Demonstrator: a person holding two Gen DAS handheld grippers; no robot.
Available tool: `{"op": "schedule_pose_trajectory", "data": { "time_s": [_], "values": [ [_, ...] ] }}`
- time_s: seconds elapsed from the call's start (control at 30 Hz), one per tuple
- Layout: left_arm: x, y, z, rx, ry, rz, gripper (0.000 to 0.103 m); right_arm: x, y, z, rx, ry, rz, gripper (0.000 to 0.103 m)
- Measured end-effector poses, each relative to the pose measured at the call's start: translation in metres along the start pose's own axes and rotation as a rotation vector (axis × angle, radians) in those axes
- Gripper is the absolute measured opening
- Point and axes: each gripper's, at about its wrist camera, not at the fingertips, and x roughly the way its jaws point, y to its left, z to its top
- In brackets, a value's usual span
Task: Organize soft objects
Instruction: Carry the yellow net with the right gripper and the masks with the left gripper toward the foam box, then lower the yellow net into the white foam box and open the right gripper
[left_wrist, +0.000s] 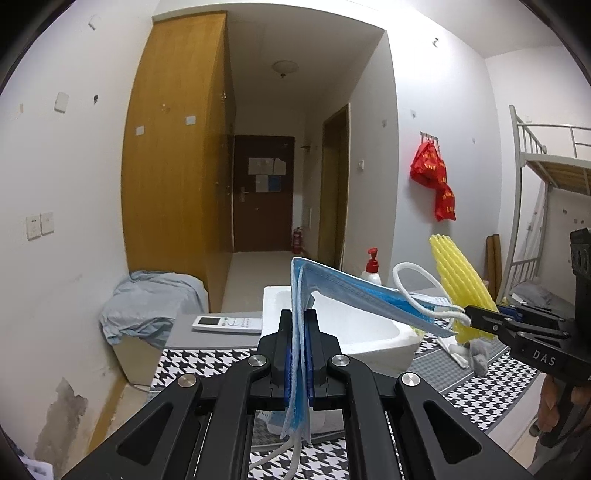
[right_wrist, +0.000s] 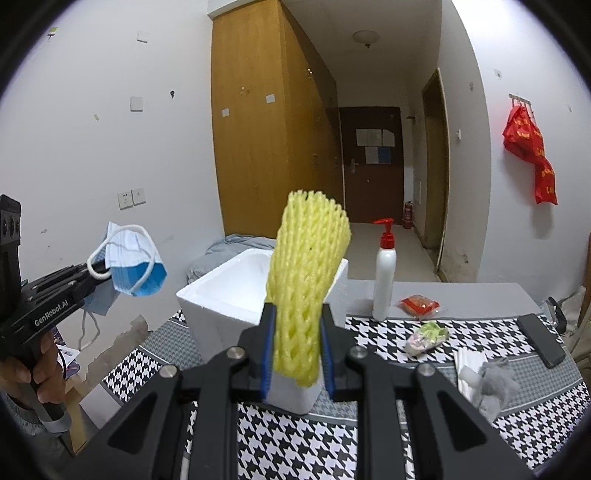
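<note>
My left gripper (left_wrist: 299, 354) is shut on a blue face mask (left_wrist: 354, 295), held in the air above the table; it also shows in the right wrist view (right_wrist: 135, 264) at the left, ear loops dangling. My right gripper (right_wrist: 297, 347) is shut on a yellow foam fruit net (right_wrist: 308, 273), held upright in front of a white foam box (right_wrist: 221, 299). In the left wrist view the net (left_wrist: 461, 280) and right gripper (left_wrist: 480, 319) are at the right, beside the foam box (left_wrist: 354, 332).
On the houndstooth tablecloth (right_wrist: 388, 435) lie a grey fluffy wad (right_wrist: 495, 384), white sticks (right_wrist: 469, 365), a crumpled wrapper (right_wrist: 426, 336), a red packet (right_wrist: 419, 304), a phone (right_wrist: 541, 339) and a white pump bottle (right_wrist: 384, 273). A remote (left_wrist: 229, 324) lies left of the box.
</note>
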Motion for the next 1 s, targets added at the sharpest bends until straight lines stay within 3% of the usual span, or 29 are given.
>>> {"op": "schedule_pose_trajectory", "data": {
  "time_s": [1.0],
  "values": [
    [0.026,0.040,0.001,-0.033,0.031,0.080,0.006,0.086,0.025,0.030,-0.038,0.102,0.098,0.026]
  ]
}}
